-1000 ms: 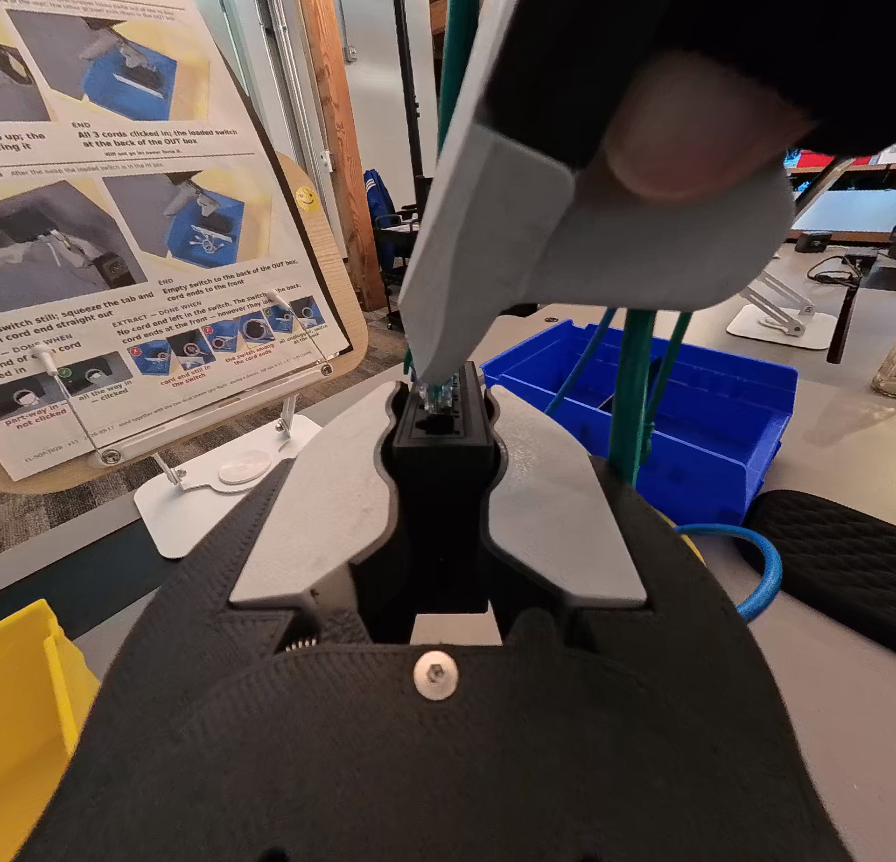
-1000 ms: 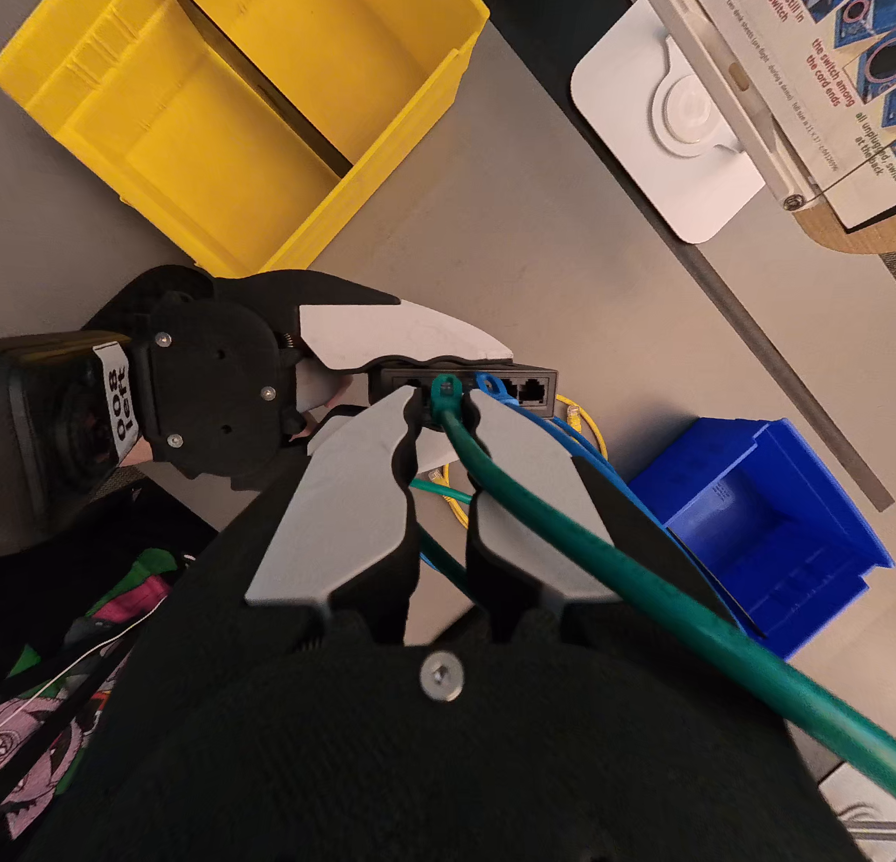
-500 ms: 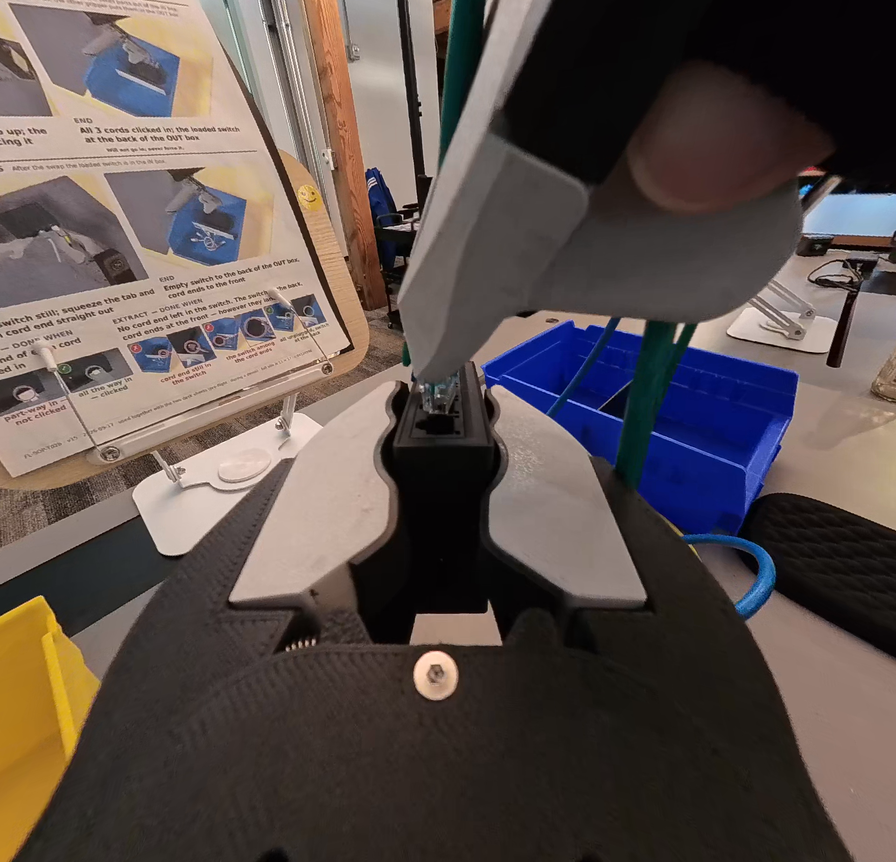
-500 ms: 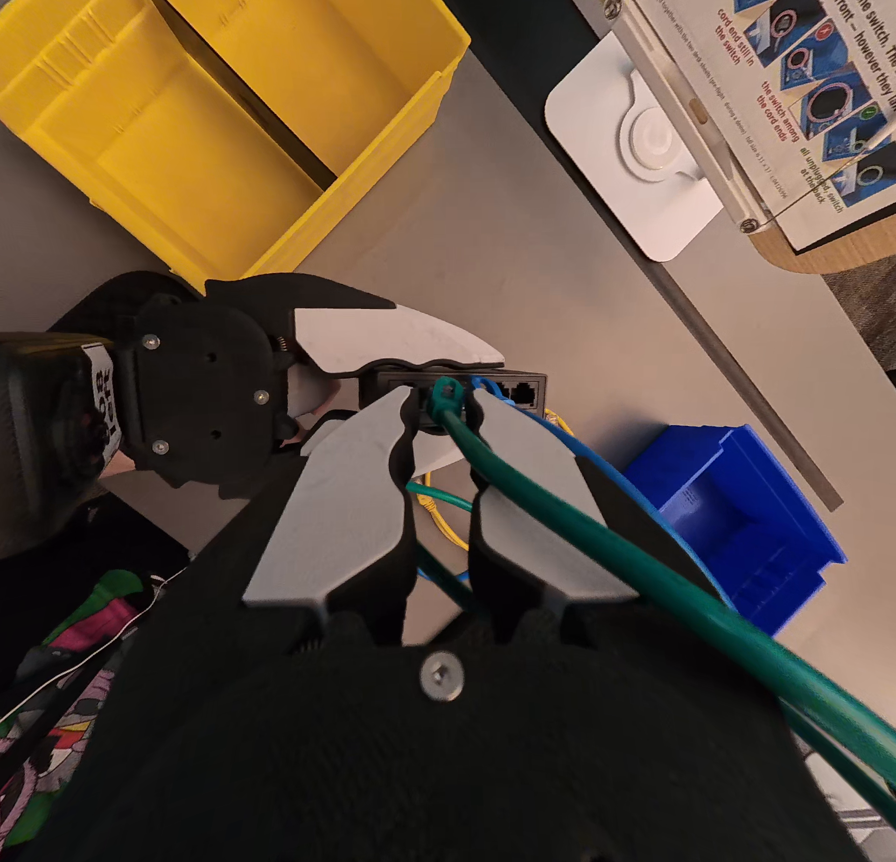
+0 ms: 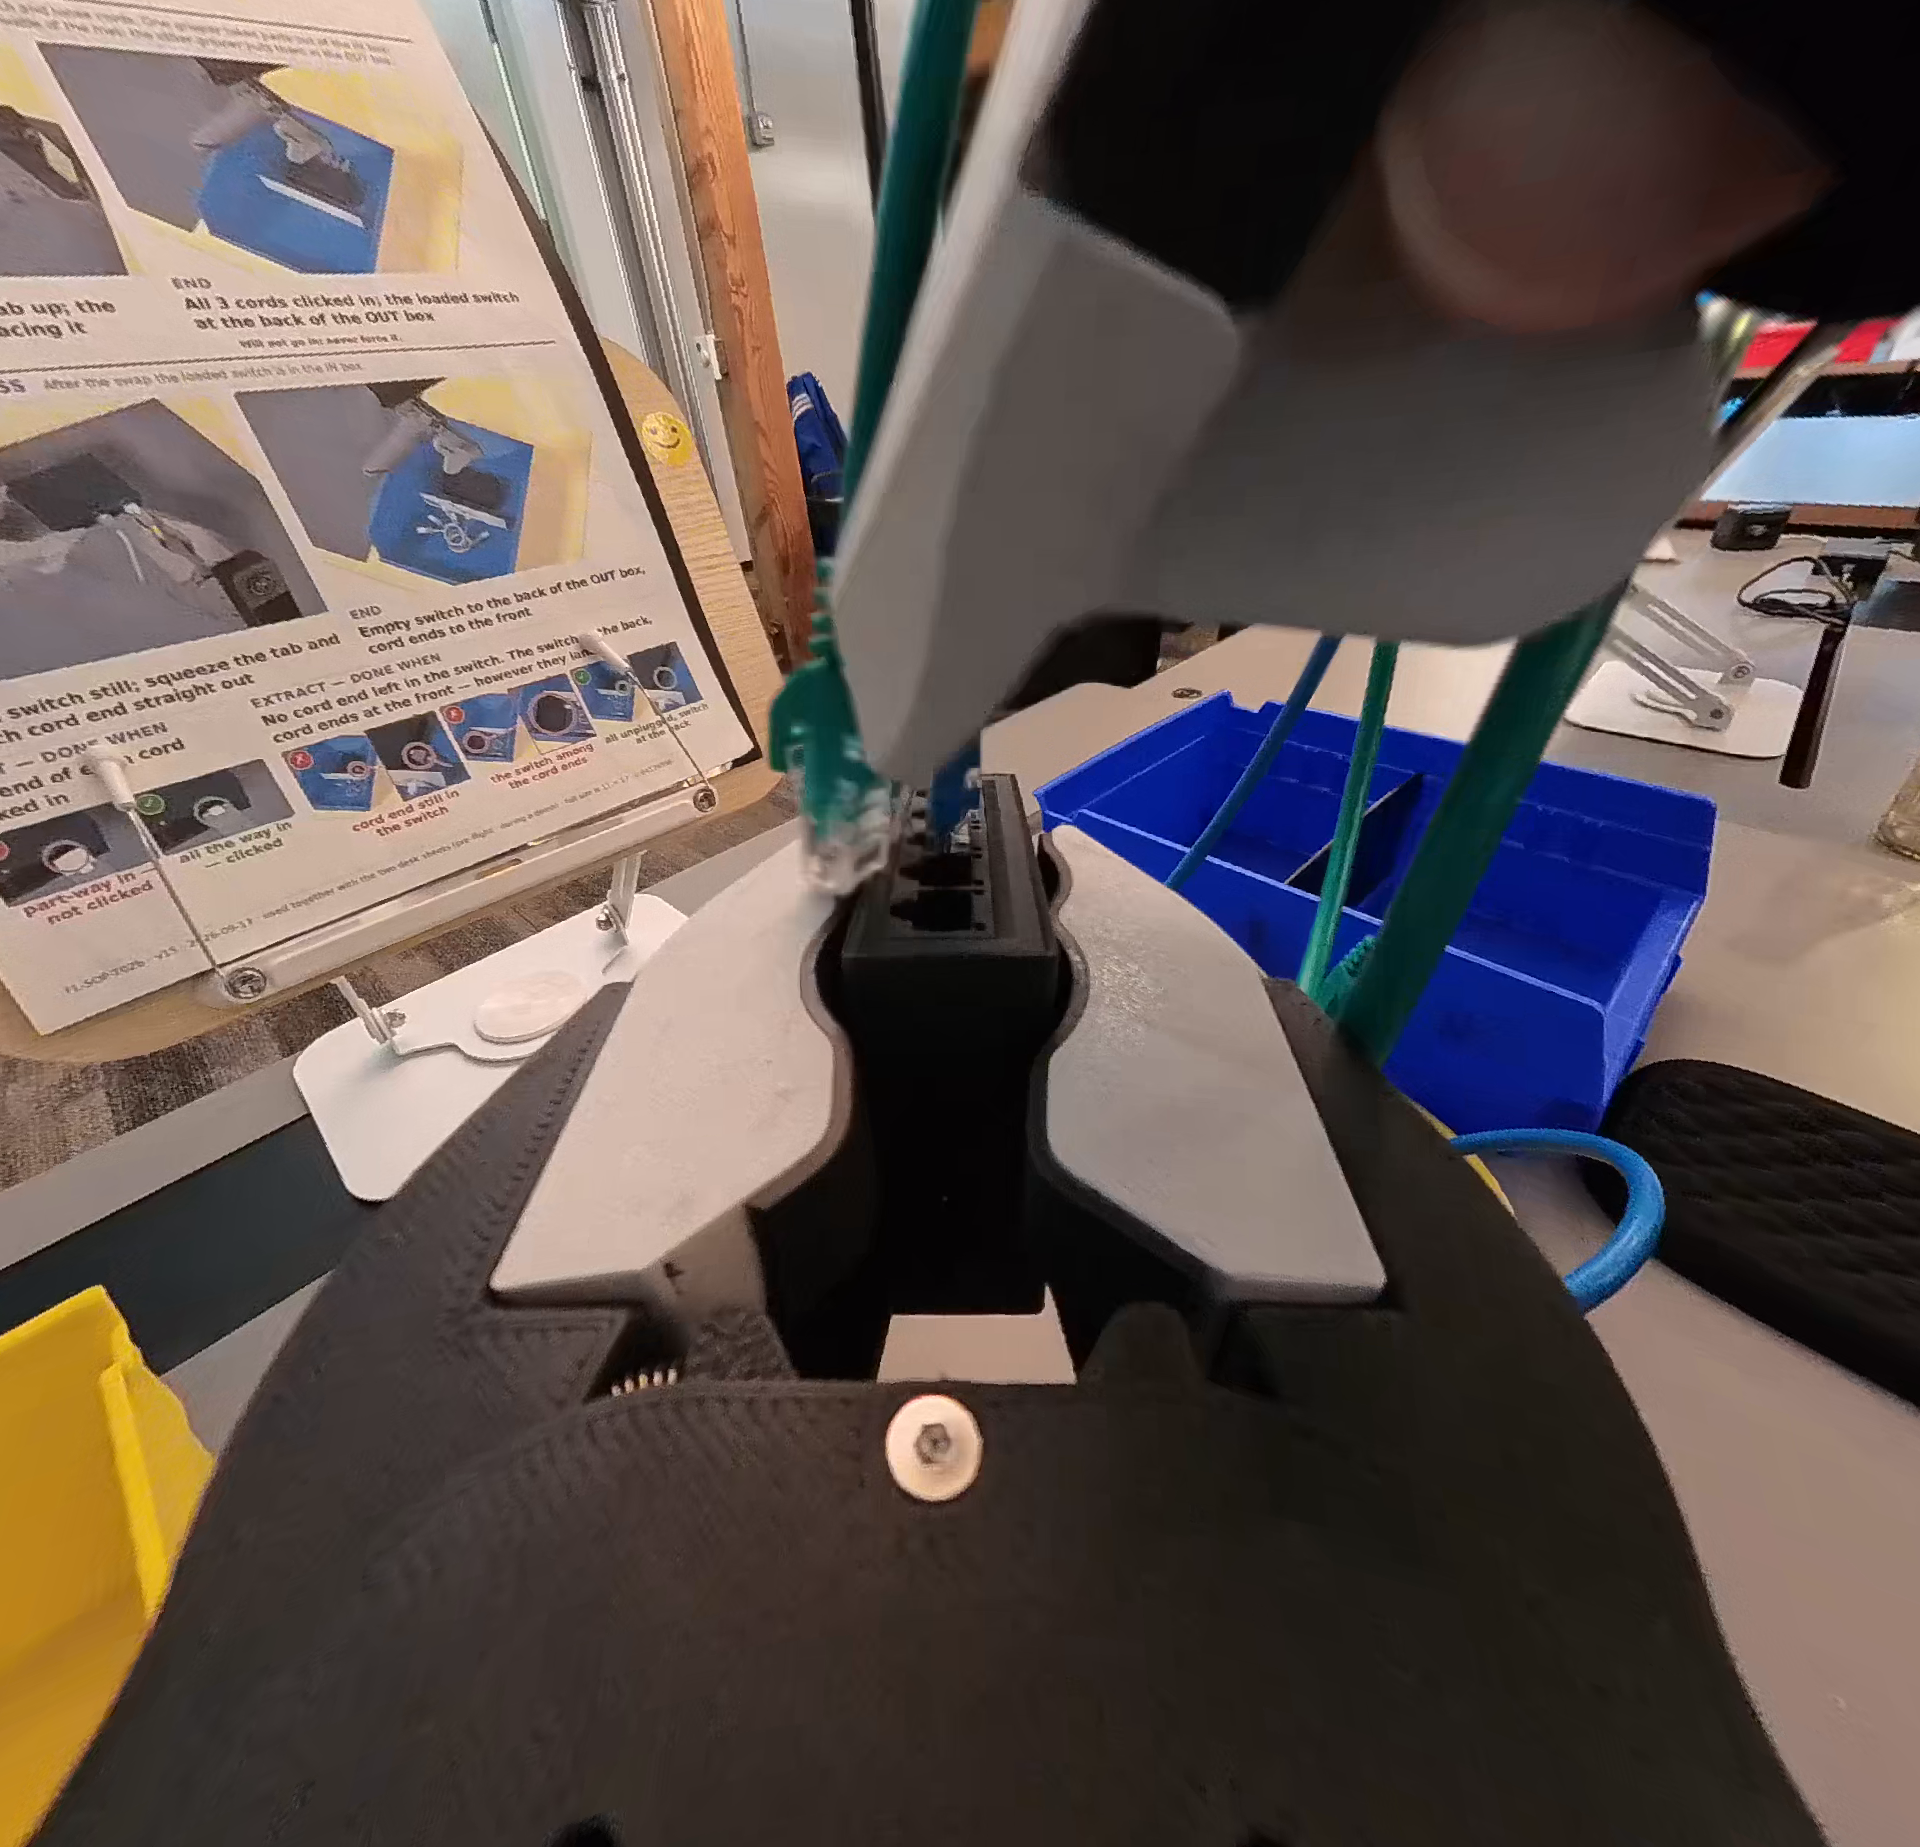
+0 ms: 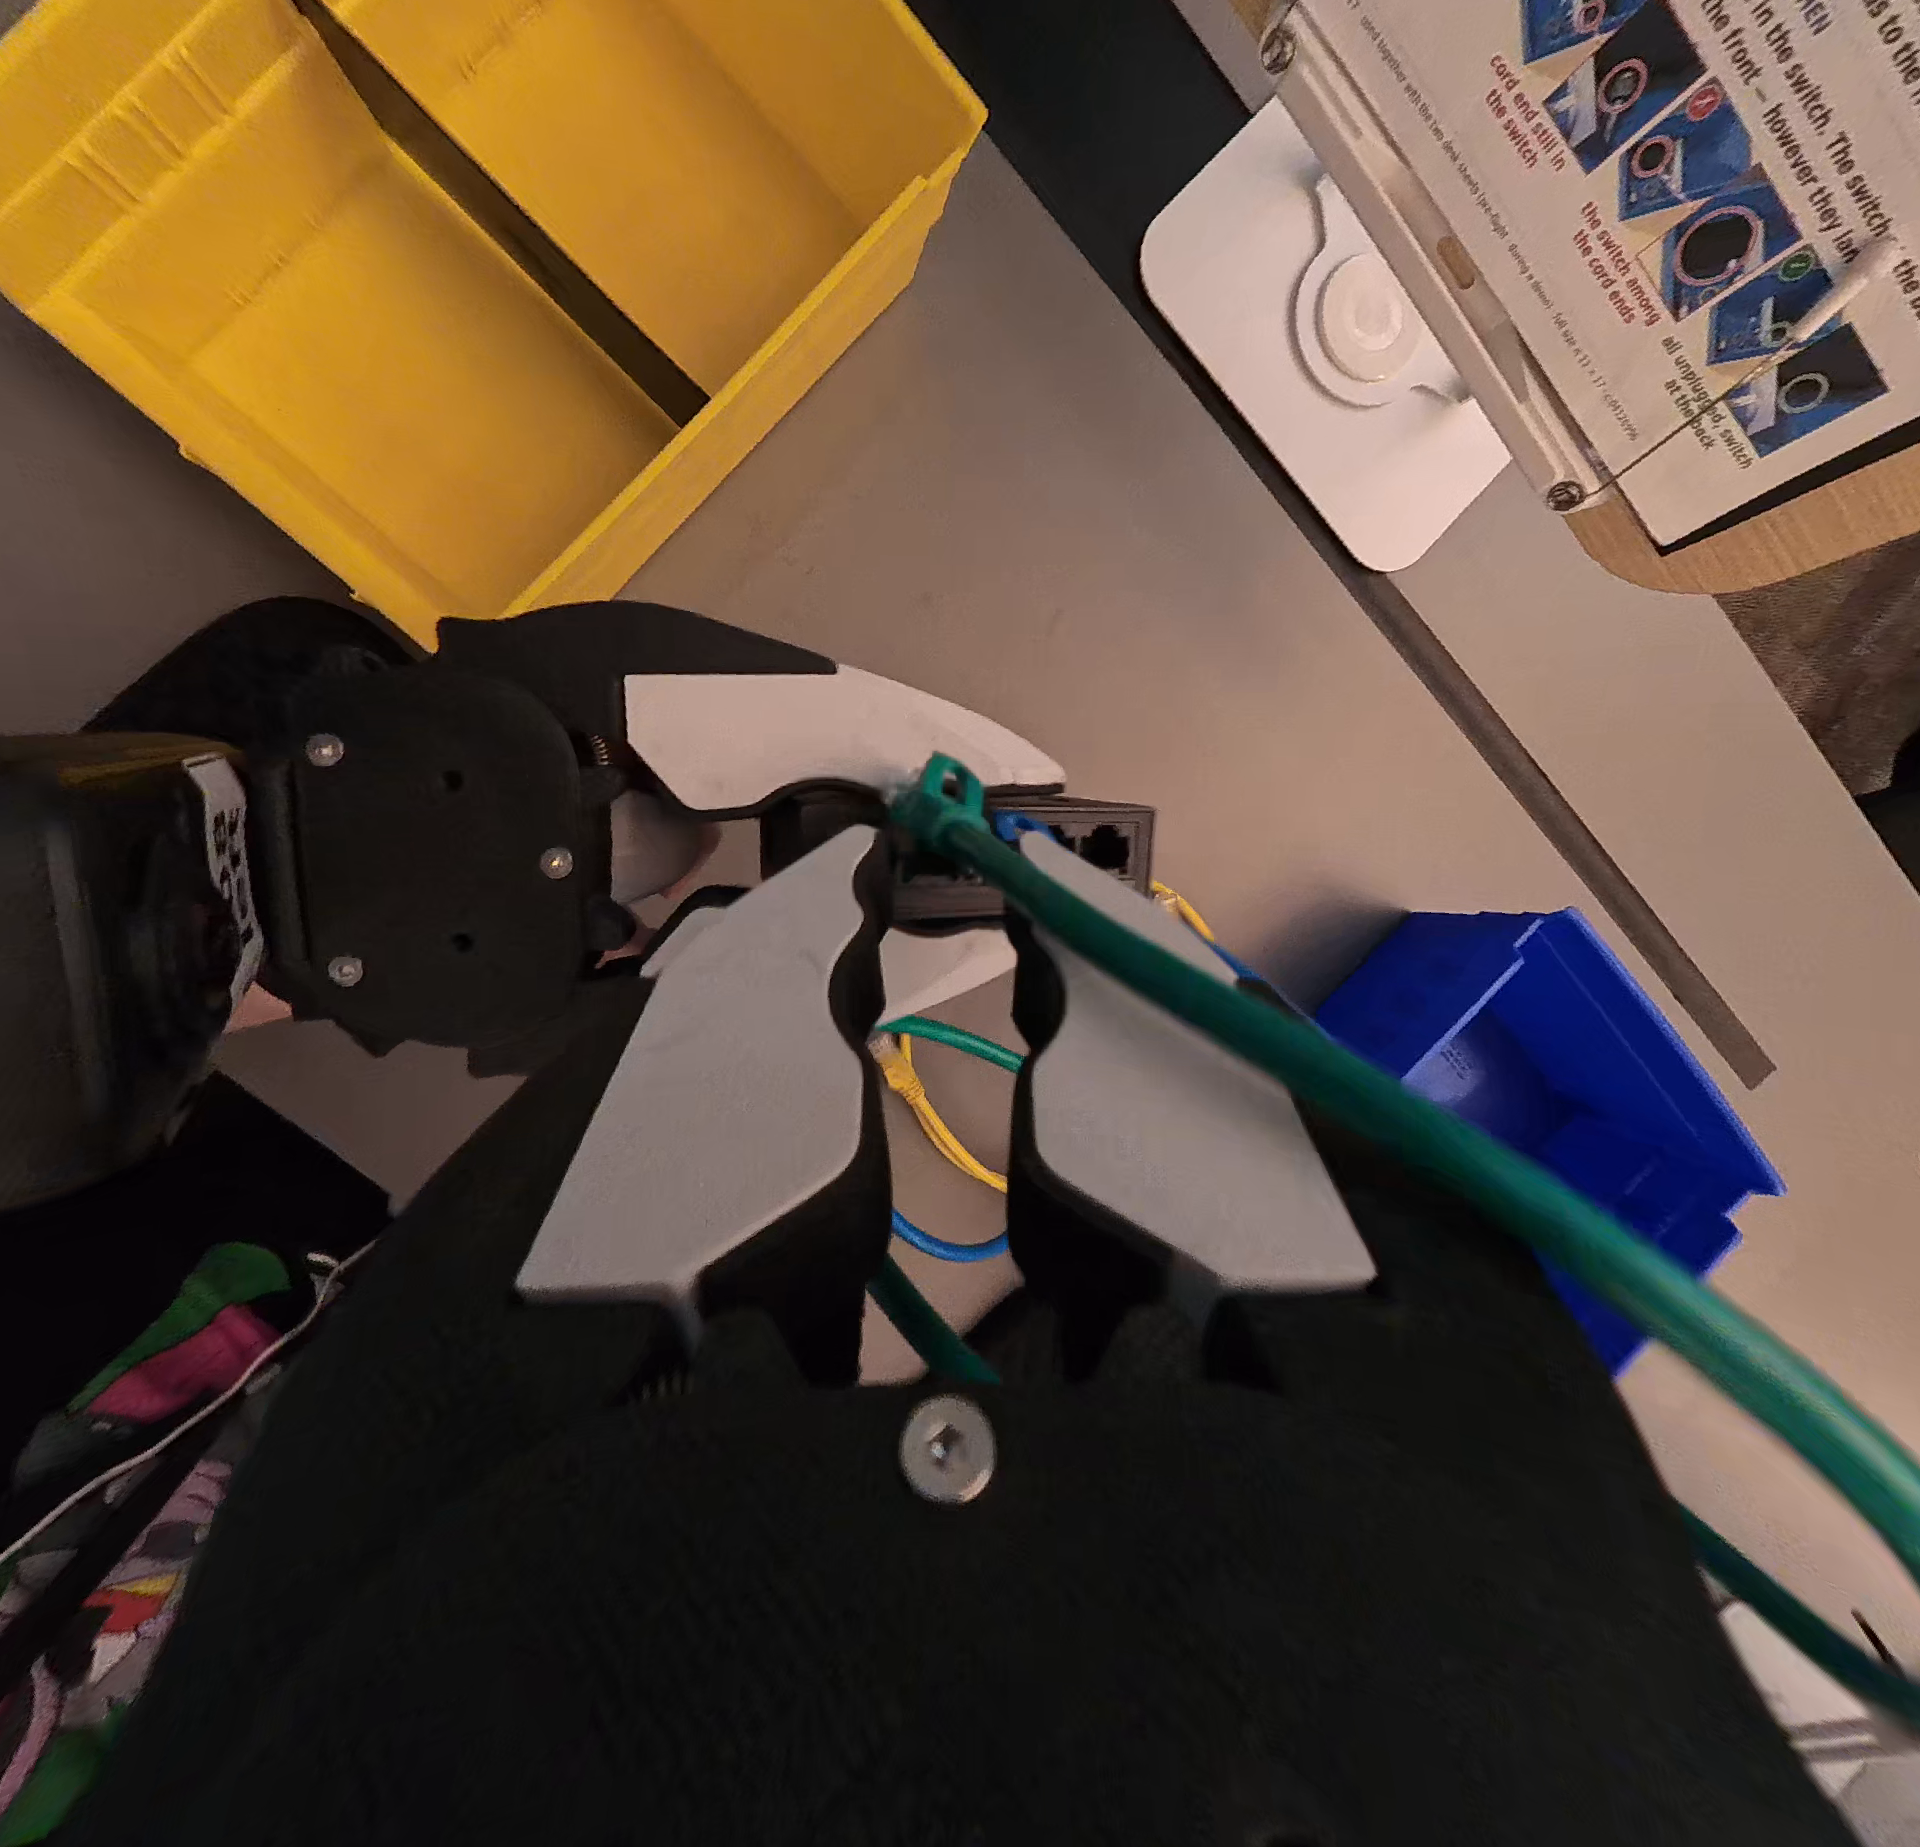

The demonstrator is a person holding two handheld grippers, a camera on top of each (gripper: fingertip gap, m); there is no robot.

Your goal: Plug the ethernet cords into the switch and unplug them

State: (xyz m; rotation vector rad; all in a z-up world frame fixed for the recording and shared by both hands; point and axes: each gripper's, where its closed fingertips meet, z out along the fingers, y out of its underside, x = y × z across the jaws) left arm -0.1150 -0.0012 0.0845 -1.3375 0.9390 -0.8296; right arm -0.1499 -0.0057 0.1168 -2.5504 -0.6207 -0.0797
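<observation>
Left wrist view: the left gripper [image 5: 940, 924] clamps the black ethernet switch [image 5: 948, 976] between its grey fingers [image 5: 707, 1049], ports facing up. The green cord's plug [image 5: 836, 810] hangs free beside the switch's near corner, out of any port, so that unplugging looks done. A blue cord [image 5: 954, 789] is seemingly seated in a port; I judge that it remains to be pulled.

Right wrist view: the right gripper [image 6: 940, 852] has its fingers [image 6: 1153, 1101] parted, with the green cord [image 6: 1351, 1070] lying across the right one; whether they pinch it I cannot tell. A yellow cord [image 6: 935, 1111] lies loose on the table [image 6: 1039, 509], between the yellow bin [image 6: 582, 239] and blue bin [image 6: 1558, 1091].
</observation>
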